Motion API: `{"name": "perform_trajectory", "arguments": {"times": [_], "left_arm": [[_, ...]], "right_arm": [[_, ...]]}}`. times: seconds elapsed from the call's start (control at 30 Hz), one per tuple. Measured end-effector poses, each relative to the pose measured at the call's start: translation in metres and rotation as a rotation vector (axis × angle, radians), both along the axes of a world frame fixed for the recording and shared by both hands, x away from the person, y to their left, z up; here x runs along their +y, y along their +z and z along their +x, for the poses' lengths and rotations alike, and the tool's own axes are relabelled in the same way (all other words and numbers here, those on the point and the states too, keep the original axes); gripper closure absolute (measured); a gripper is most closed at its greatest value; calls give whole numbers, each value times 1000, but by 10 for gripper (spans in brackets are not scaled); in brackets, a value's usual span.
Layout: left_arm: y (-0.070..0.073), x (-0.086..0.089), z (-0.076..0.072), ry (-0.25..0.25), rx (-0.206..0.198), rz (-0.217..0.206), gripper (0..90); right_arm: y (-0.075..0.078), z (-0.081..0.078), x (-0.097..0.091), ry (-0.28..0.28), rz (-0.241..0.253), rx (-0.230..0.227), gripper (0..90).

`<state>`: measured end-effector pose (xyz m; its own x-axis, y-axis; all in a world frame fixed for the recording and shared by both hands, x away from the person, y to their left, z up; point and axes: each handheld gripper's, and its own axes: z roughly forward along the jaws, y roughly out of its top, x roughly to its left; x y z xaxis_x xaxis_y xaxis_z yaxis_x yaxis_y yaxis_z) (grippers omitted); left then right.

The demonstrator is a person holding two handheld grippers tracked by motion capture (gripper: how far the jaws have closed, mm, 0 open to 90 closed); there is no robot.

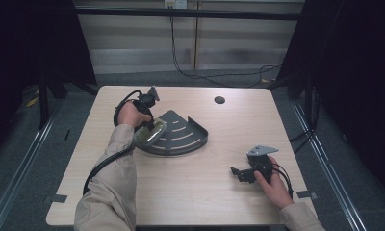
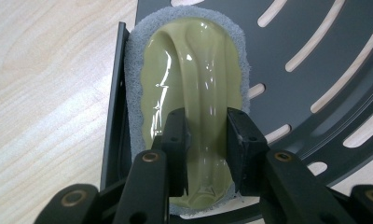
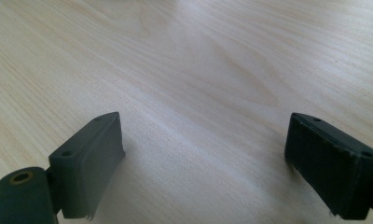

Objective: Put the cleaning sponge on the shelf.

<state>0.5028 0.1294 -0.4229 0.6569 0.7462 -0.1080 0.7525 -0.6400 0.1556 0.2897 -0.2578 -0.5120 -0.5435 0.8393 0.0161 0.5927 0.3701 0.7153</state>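
Left gripper view: the left claw (image 2: 205, 154) grasps a scrubbing pad's olive handle (image 2: 194, 88) (inside the slotted corner rack (image 2: 315, 60)); the right claw (image 3: 203, 163) is released above the surface (image 3: 198, 70).

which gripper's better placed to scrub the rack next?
Left. The left gripper is already shut on the scrubber, which lies on the rack. The right gripper is open, holds nothing and sits apart on the table.

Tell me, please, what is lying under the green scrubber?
Under the green scrubber lies its grey pad, resting on the dark slotted rack. The left gripper clamps its handle ridge. The rack surface beneath the pad is covered.
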Motion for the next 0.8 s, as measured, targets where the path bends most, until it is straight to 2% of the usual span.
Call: {"name": "perform_trajectory", "arguments": {"times": [0.23, 0.33, 0.43, 0.6, 0.8], "left_arm": [[-2, 2, 0, 10, -3, 11, 690], [-3, 2, 0, 18, -4, 3, 677], [-2, 2, 0, 26, -16, -1, 647], [-1, 2, 0, 33, -8, -4, 589], [2, 2, 0, 58, -30, -12, 506]], "right_arm": [[0, 0, 0, 0, 1, 1, 111], [0, 0, 0, 0, 1, 1, 111], [0, 0, 0, 0, 0, 0, 111], [0, 0, 0, 0, 1, 1, 111], [0, 0, 0, 0, 0, 0, 111]]}}
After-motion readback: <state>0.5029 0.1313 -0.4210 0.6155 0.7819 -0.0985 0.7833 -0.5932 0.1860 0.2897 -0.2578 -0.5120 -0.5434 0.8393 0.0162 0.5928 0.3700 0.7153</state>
